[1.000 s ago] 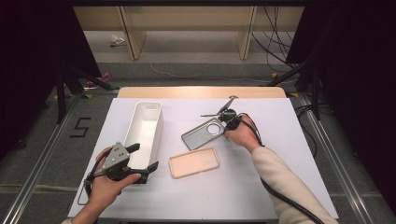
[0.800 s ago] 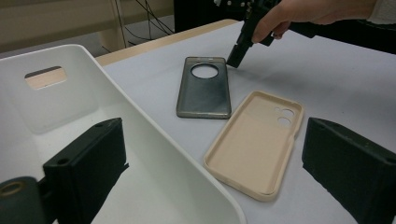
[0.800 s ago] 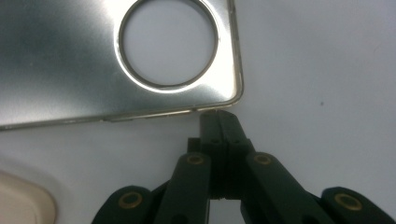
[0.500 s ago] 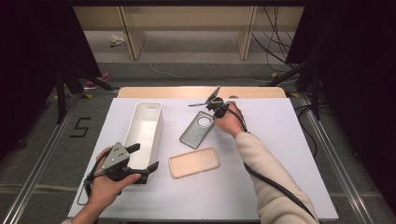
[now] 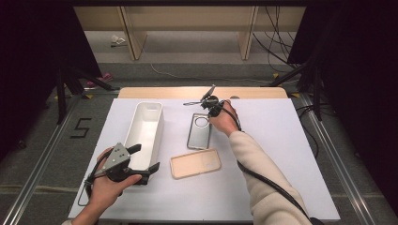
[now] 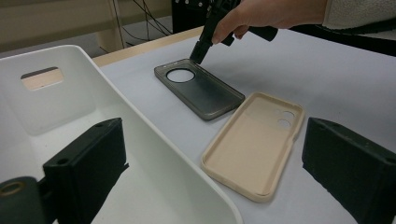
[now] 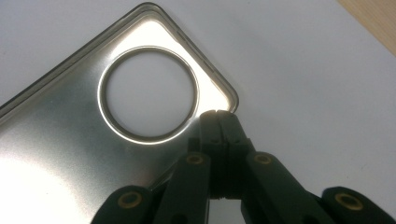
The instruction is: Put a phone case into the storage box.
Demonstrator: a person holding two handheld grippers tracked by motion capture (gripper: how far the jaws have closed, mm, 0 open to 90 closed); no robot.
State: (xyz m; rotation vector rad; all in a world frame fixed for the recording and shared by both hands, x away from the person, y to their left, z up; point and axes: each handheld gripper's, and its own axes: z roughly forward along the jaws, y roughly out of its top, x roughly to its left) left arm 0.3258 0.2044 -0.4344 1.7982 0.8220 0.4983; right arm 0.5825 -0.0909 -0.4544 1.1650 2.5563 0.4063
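The dark grey translucent phone case with a round camera hole (image 5: 199, 131) lies flat on the white surface (image 5: 281, 154), near the far middle, just right of the long white plastic bin (image 5: 146, 129). A beige phone case (image 5: 195, 163) lies nearer, close to it but apart.

The right gripper (image 5: 210, 108) stands at the far short edge of the grey case, beside the round hole. Its fingers (image 7: 219, 128) are fully closed, pad against pad, and nothing is between them; in the right gripper view the tips touch the rim corner of the case or stand just above it, I cannot tell which.

The left gripper (image 5: 141, 159) rests at the near end of the bin with its fingers (image 6: 88, 158) wide open and empty, one finger over the bin wall.

The step seems to be moving or lifting the grey case toward the bin. To do it well, the closed tips should press low against the thin rim, so they do not slide over it. For picking up, the fingers must first open and take the rim wall between them. The beige case should stay untouched.
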